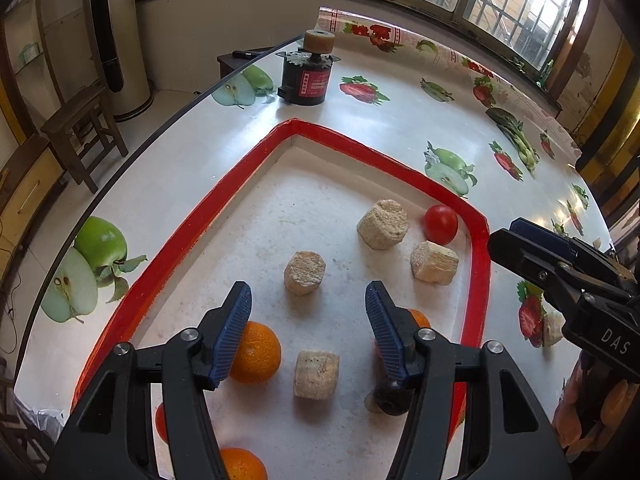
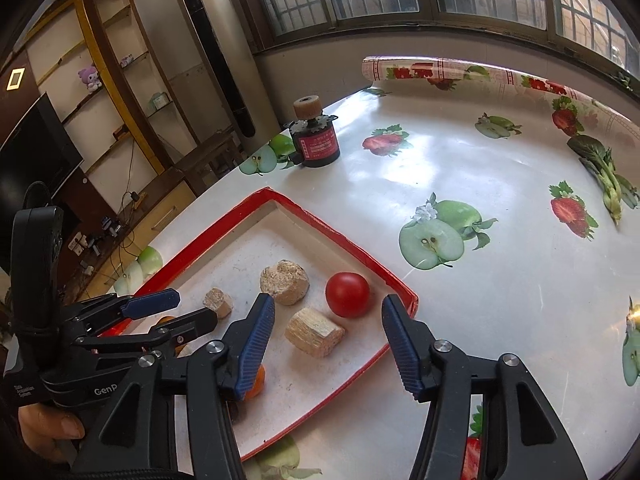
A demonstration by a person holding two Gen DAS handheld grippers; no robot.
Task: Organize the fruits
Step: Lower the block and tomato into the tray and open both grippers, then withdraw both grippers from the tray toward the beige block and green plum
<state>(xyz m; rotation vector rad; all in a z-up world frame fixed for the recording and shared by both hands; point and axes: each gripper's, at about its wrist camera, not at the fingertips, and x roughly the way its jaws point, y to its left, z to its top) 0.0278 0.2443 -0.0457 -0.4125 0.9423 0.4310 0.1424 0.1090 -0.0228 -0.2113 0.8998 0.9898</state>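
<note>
A white tray with a red rim (image 1: pixel 352 144) (image 2: pixel 344 236) lies on the table. In it are a red tomato (image 1: pixel 440 224) (image 2: pixel 347 294), several oranges (image 1: pixel 256 352) (image 2: pixel 256 384) and several beige cork-like blocks (image 1: pixel 304 272) (image 2: pixel 315 332). My left gripper (image 1: pixel 308 304) (image 2: pixel 176 308) is open and empty above the tray's near part, over a block (image 1: pixel 316 374) and beside an orange. My right gripper (image 2: pixel 328 316) (image 1: pixel 504 236) is open and empty over the tray's right corner, with the tomato just beyond its fingertips.
A black and red motor with a cork wheel (image 1: pixel 306 74) (image 2: pixel 316 136) stands at the table's far left edge. The tablecloth (image 2: pixel 460 184) has printed fruit. A wooden stool (image 1: pixel 80 128) and a tall air conditioner (image 2: pixel 224 52) stand beyond the table.
</note>
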